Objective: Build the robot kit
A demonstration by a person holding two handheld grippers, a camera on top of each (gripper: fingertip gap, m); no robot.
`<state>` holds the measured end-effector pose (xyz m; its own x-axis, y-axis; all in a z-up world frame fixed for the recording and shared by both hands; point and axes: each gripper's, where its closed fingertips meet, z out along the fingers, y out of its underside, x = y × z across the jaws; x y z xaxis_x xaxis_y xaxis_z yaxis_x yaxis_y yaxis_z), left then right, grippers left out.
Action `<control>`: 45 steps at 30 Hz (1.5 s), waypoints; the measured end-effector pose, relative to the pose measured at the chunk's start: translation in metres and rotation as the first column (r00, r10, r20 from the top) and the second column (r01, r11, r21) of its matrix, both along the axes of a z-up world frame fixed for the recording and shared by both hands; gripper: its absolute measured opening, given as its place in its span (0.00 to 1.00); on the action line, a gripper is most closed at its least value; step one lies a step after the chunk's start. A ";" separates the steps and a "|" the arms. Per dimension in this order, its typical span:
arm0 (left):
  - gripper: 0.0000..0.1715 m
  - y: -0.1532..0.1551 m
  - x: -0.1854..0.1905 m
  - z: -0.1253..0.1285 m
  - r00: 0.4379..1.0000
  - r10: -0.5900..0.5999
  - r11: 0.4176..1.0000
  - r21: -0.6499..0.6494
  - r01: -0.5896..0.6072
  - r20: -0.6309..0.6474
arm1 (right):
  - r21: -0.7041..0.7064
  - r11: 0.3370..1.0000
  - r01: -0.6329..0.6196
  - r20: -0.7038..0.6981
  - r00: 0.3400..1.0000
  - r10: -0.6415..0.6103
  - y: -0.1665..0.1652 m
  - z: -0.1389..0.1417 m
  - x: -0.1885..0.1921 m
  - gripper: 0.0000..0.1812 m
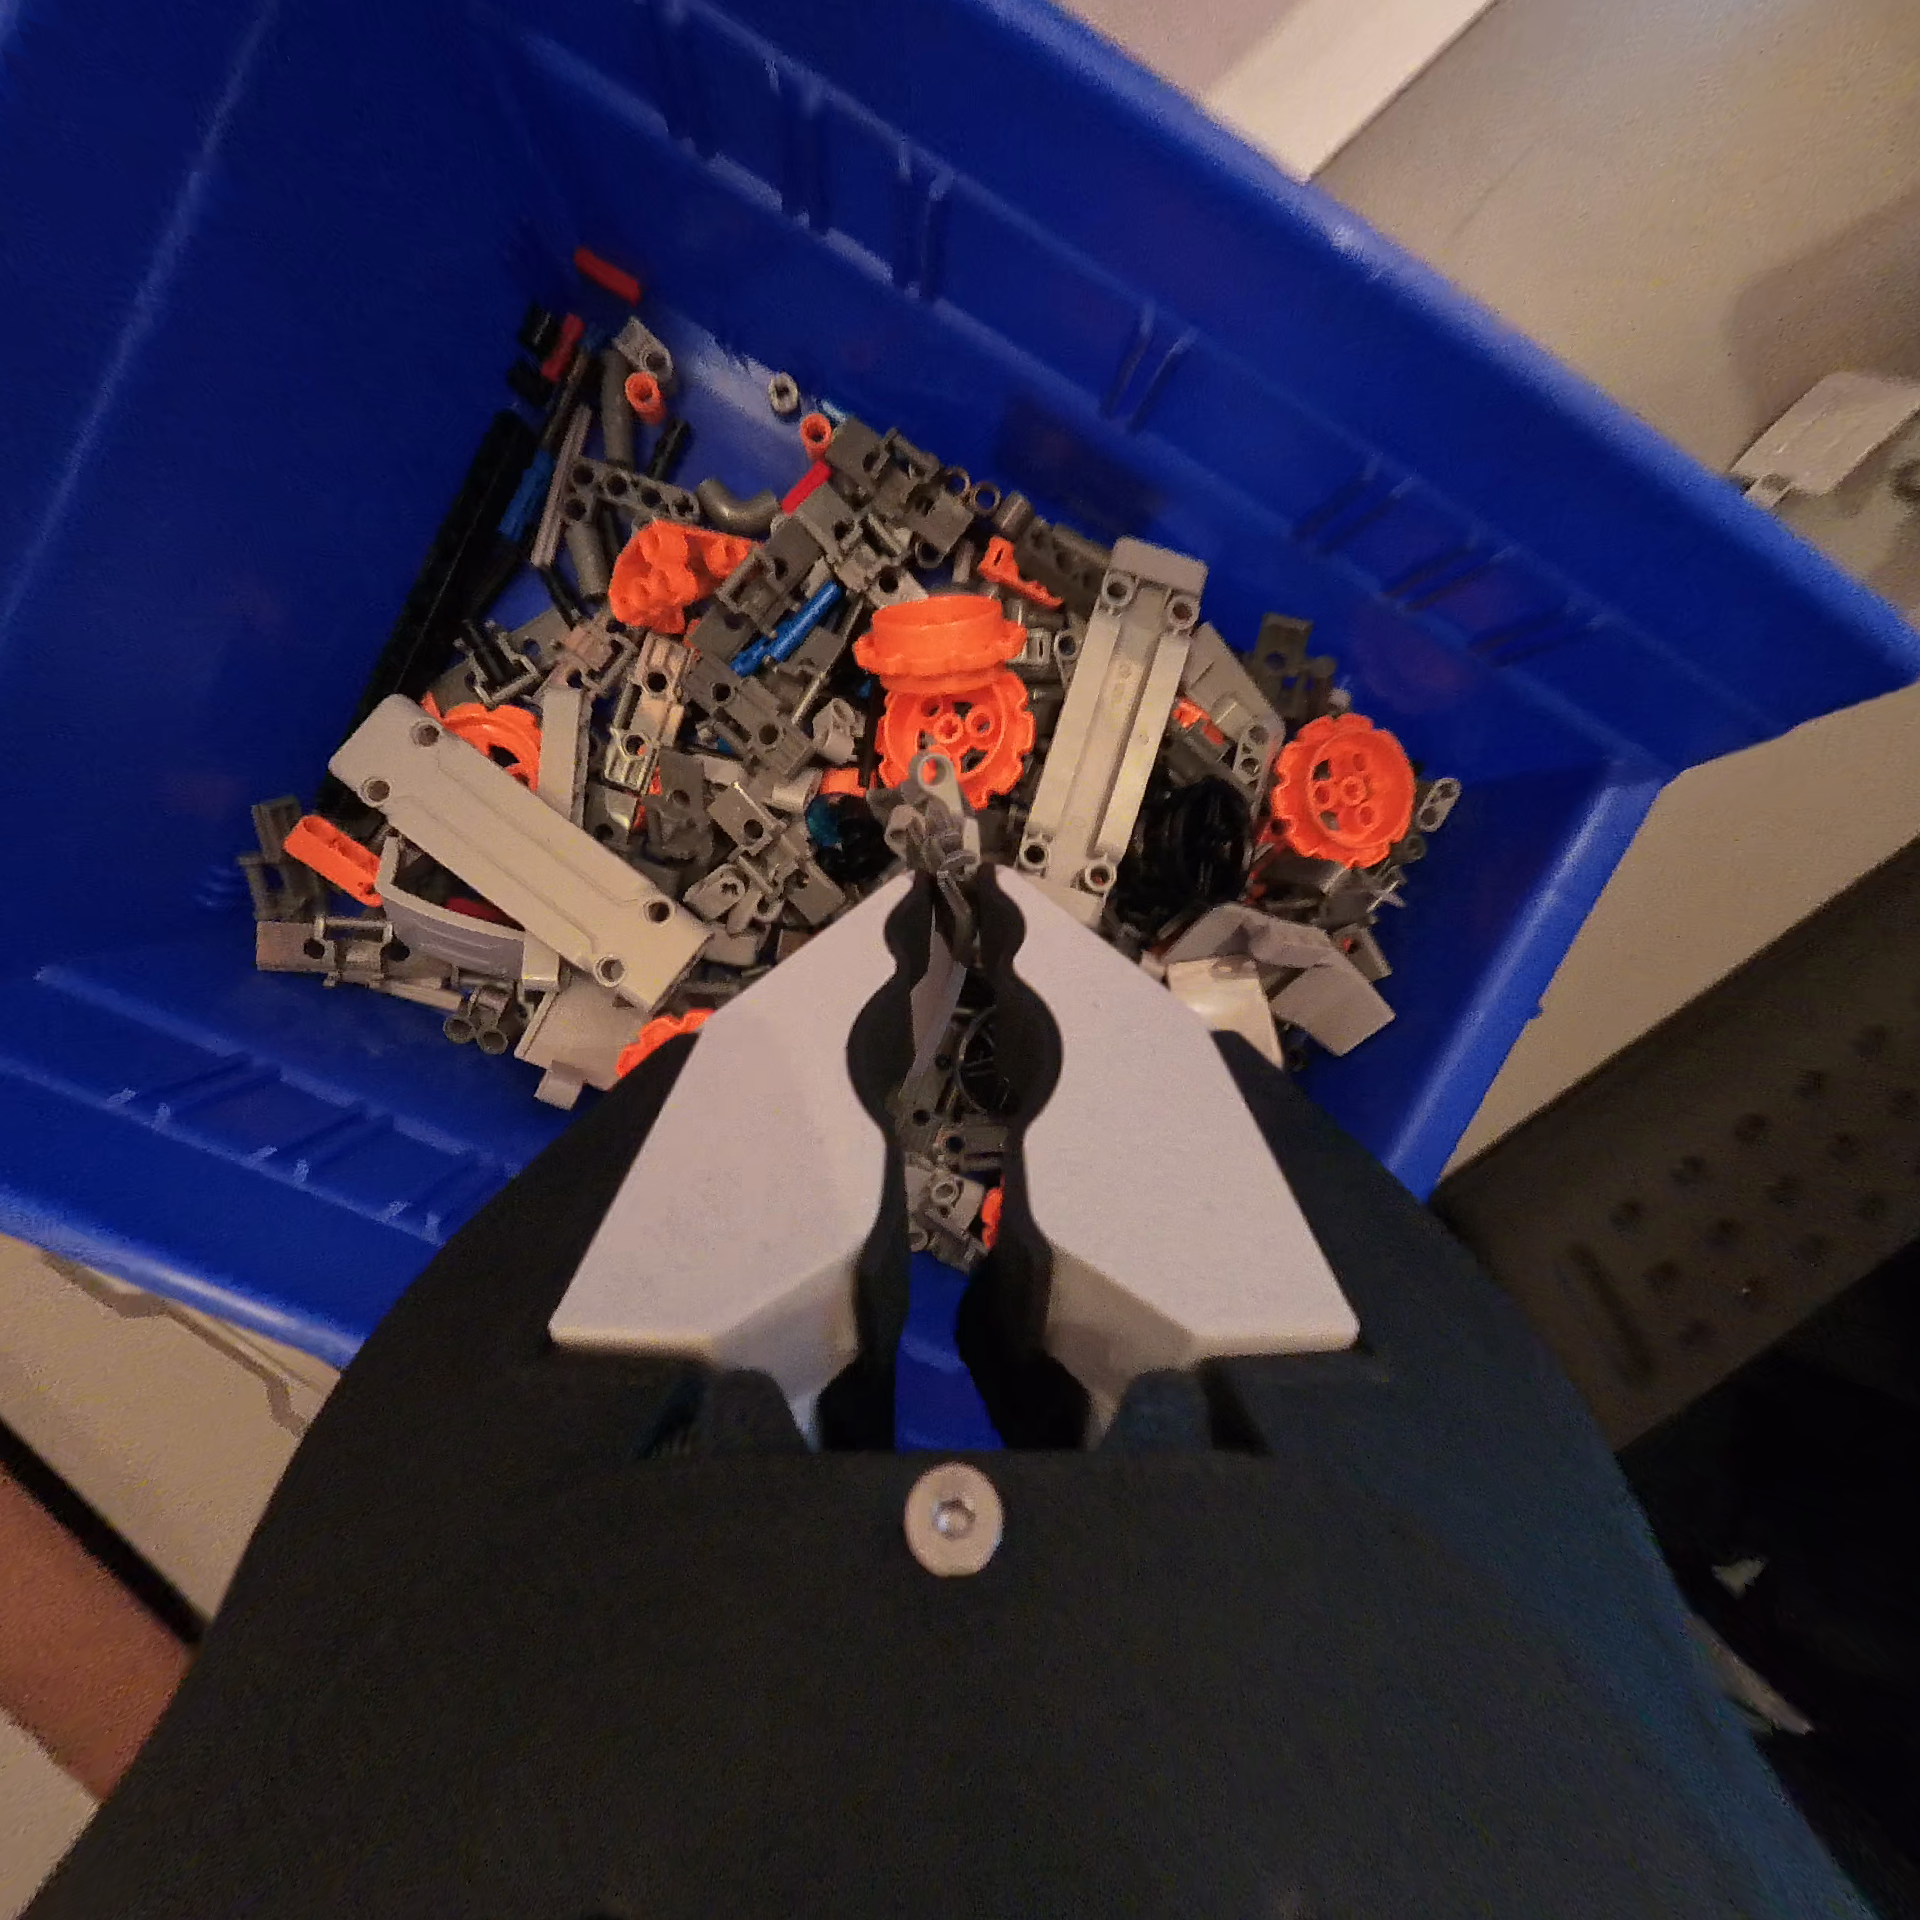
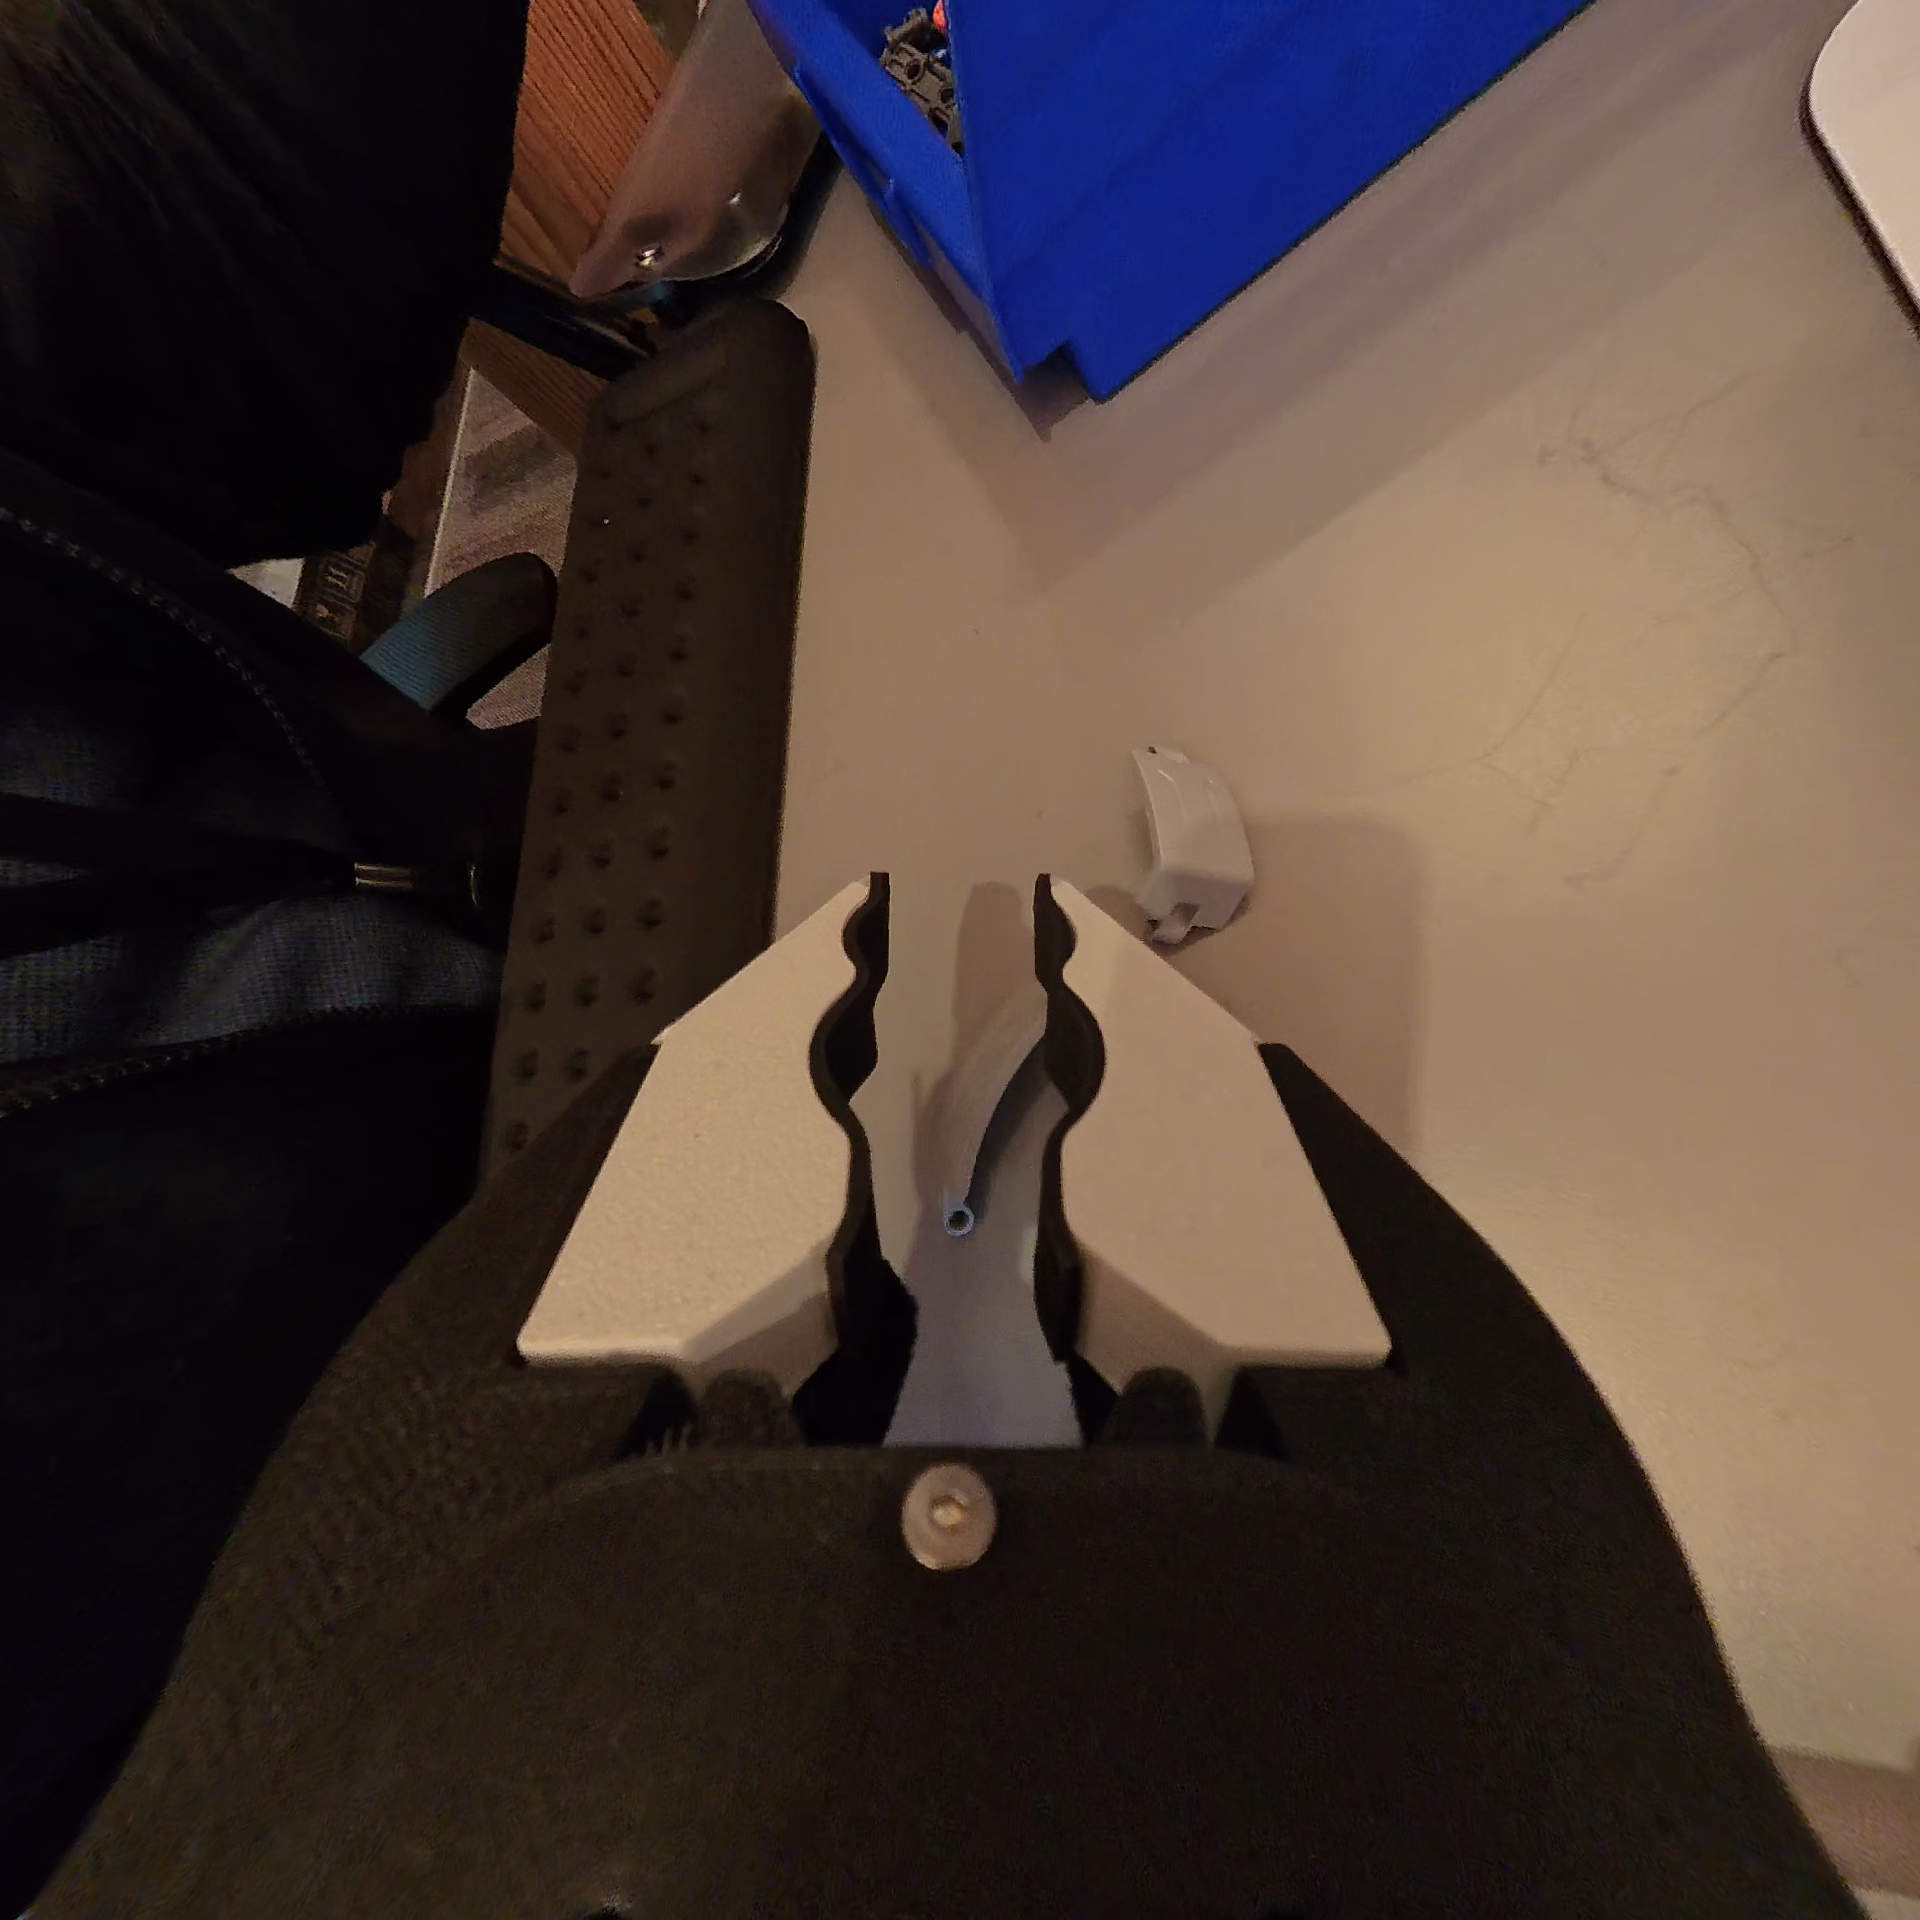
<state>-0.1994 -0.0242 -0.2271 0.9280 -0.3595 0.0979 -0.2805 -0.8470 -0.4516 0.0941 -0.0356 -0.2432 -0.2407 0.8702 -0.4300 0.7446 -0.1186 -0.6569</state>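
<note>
The left gripper (image 1: 951, 883) is positioned over the blue plastic bin (image 1: 1195, 343), its jaws closed on a small dark grey plastic connector piece (image 1: 932, 821) held just above the heap of grey, black and orange plastic building parts (image 1: 790, 727) inside. The right wrist view alone shows the right gripper (image 2: 961, 894) above the beige desk (image 2: 1455, 623), jaws open and gripping nothing, with a thin curved grey tube (image 2: 987, 1153) lying on the desk between them. A small white curved plastic panel (image 2: 1190, 842) lies just beyond and to the right, the black perforated pad (image 2: 644, 748) runs along the left, and the bin's outer wall appears at the far edge.
</note>
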 end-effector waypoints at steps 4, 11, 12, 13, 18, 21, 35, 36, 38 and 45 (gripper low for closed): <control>0.04 0.008 0.023 0.031 0.981 -0.032 0.991 0.133 0.006 0.194 | 0.010 1.000 0.022 -0.051 0.998 -0.021 0.001 0.011 -0.007 0.15; 0.04 0.010 0.092 0.098 0.864 -0.213 0.922 0.387 0.023 0.457 | -0.012 0.994 0.106 -0.333 0.937 -0.104 -0.003 0.085 -0.062 0.15; 0.04 0.009 0.100 0.106 0.841 -0.242 0.908 0.420 0.020 0.484 | -0.002 0.993 0.114 -0.363 0.926 -0.107 -0.003 0.093 -0.074 0.16; 0.04 0.008 0.106 0.113 0.820 -0.259 0.896 0.445 0.007 0.510 | 0.013 0.992 0.128 -0.385 0.916 -0.113 0.000 0.099 -0.087 0.15; 0.04 0.000 0.121 0.129 0.745 -0.317 0.866 0.499 -0.025 0.587 | -0.073 0.991 0.108 -0.483 0.866 -0.130 0.007 0.131 -0.140 0.16; 0.04 -0.006 0.130 0.135 0.695 -0.365 0.849 0.528 -0.025 0.620 | -0.120 0.990 0.075 -0.486 0.865 -0.125 0.003 0.134 -0.156 0.14; 0.04 -0.003 0.110 0.126 0.737 -0.283 0.860 0.503 -0.089 0.614 | -0.185 0.982 0.042 -0.506 0.853 -0.132 0.005 0.136 -0.126 0.00; 0.04 0.000 0.102 0.113 0.797 -0.222 0.878 0.470 -0.087 0.562 | -0.165 0.985 0.051 -0.497 0.858 -0.128 0.006 0.133 -0.120 0.00; 0.03 0.004 0.081 0.091 0.881 -0.098 0.907 0.406 -0.112 0.463 | -0.127 0.990 0.066 -0.465 0.877 -0.118 0.007 0.127 -0.108 0.00; 0.15 0.008 0.042 0.029 0.979 0.128 0.957 0.240 -0.163 0.157 | 0.042 0.993 0.109 -0.264 0.960 -0.094 0.015 0.094 -0.047 0.00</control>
<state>-0.1572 -0.0159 -0.1981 0.9557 -0.2511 0.1534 -0.0823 -0.7286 -0.6800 0.0470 -0.0205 -0.1497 -0.2478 0.9166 -0.3138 0.5321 -0.1419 -0.8347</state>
